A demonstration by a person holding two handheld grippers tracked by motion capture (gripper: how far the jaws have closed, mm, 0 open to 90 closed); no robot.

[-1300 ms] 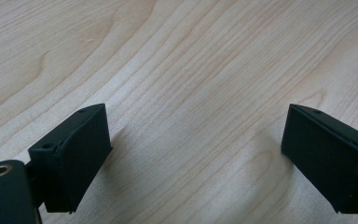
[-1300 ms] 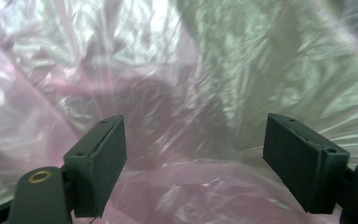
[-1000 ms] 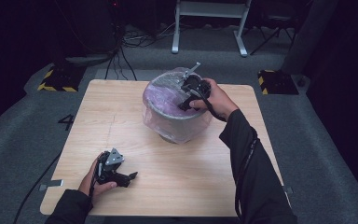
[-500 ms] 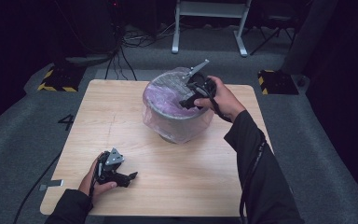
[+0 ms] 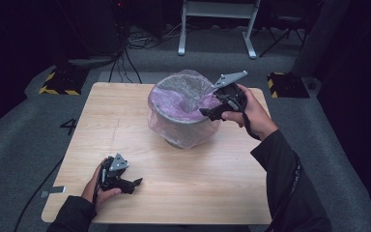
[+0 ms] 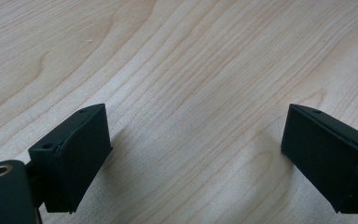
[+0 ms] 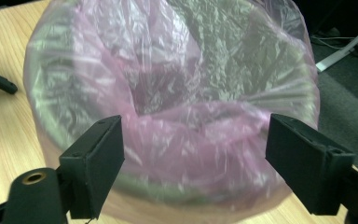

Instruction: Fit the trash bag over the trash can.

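Thin pink plastic liner [image 7: 177,116] draped inside and over a grey bin [image 5: 183,126], standing just ahead of the right gripper [image 7: 193,154] and slightly below its fingers [image 7: 95,165]. Right fingers spread wide, nothing between them; rim fold of the liner lying in the gap ahead, a little beyond the pads, apparently not touched yet. Near rim crossing the gap from one finger toward the other, the bin's hollow beyond it.

Probably very light, soft and crinkly film: no stiffness, likely to slip, stretch or tear under a hard pull. Bin itself looks rigid and light too, so likely to skid or tip on the wooden surface [image 5: 125,121] if the film is tugged sideways. Best hold judged to be the doubled fold over the rim nearest the fingers, pinched flat between the pads with several layers gathered, not a single loose sheet.

Left gripper [image 6: 193,154] well apart from the bin, low over bare wood, fingers [image 6: 74,156] wide apart and holding nothing. Free to steady the bin's wall if needed.
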